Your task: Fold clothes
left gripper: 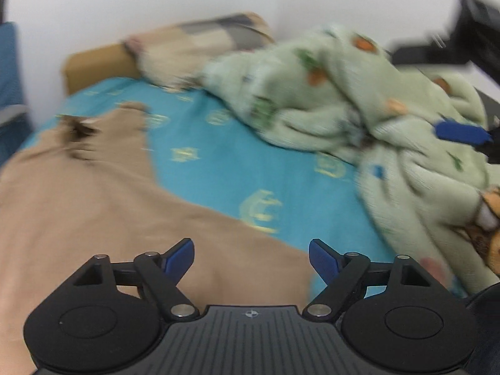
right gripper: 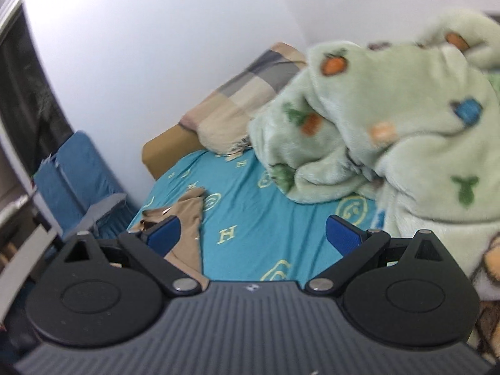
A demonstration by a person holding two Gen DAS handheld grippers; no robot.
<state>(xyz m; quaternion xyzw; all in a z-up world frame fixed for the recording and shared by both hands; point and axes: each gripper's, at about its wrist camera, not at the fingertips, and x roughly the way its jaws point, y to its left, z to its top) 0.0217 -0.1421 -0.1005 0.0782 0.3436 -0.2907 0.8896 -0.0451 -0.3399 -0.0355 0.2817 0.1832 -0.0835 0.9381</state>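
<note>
Hovering over a bed (left gripper: pixel 225 156) covered in a teal sheet with pale yellow motifs, I hold a gripper in each hand, and both sets of jaws stand wide apart with nothing between them. The garment to fold is a tan garment (left gripper: pixel 93 206), lying spread on the sheet. In the left wrist view it fills the lower left, and my left gripper (left gripper: pixel 251 257) hangs just above its near edge, one blue pad over the cloth and the other near where cloth meets sheet. A darker patch near its far end may be a neckline, though blur makes that uncertain. In the right wrist view my right gripper (right gripper: pixel 252 234) sits over bare sheet, with a narrow strip of the same tan garment (right gripper: pixel 187 218) behind its left pad. A bulky pale green fleece blanket (right gripper: pixel 390 125), printed with small orange and green shapes, is heaped to the right — close by, but not touching the garment as far as I can tell. A checked pillow (left gripper: pixel 200 43) rests at the head of the bed. To do this step well, I judge that each gripper should take one corner of the near edge, pinching a single layer, then lift together so the cloth folds evenly — and keep clear of the blanket.
</note>
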